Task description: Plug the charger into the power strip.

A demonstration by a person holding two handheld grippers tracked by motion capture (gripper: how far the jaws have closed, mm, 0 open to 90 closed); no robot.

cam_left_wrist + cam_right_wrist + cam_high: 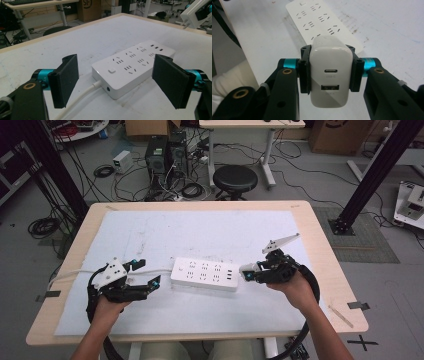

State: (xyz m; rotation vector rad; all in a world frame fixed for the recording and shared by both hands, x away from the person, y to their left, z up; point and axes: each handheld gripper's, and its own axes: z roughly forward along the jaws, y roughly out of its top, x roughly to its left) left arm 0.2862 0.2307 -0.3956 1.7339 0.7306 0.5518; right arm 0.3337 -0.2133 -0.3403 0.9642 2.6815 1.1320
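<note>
Right gripper [329, 75]: jaws clamped on a white USB charger [329, 77], one pad against each side wall. The charger's rear face looks into the right gripper view, an oval USB-C port above a rectangular USB-A port. Its far end points toward the power strip [322, 22] lying beyond on the table. In the high view the right gripper [248, 271] hangs just off the right end of the strip, charger at its tip; whether the charger touches the strip cannot be told. The person's right hand [296, 287] grips the tool from behind, and the grey three-cornered plate [280, 242] juts up above it.

Left gripper [120, 82]: jaws spread wide, nothing between the pads. Foam-faced pads [65, 80] flank the near end of the white power strip [132, 68] in the left gripper view without touching it. In the high view the left gripper [147, 275] sits just off the strip's left end, left hand [107, 307] behind it.

Power strip [205, 274]: flat on a white sheet [200, 235] covering the wooden table [320, 245], near mid-table, slightly skewed. Two rows of sockets, USB slots at the far end, a square button near the cord end. The white cord [82, 97] leaves the end nearest the left gripper and runs off leftward across the sheet.

Beyond the table: a black round stool [235, 179] and computer towers [164, 154] amid cables on the floor.
</note>
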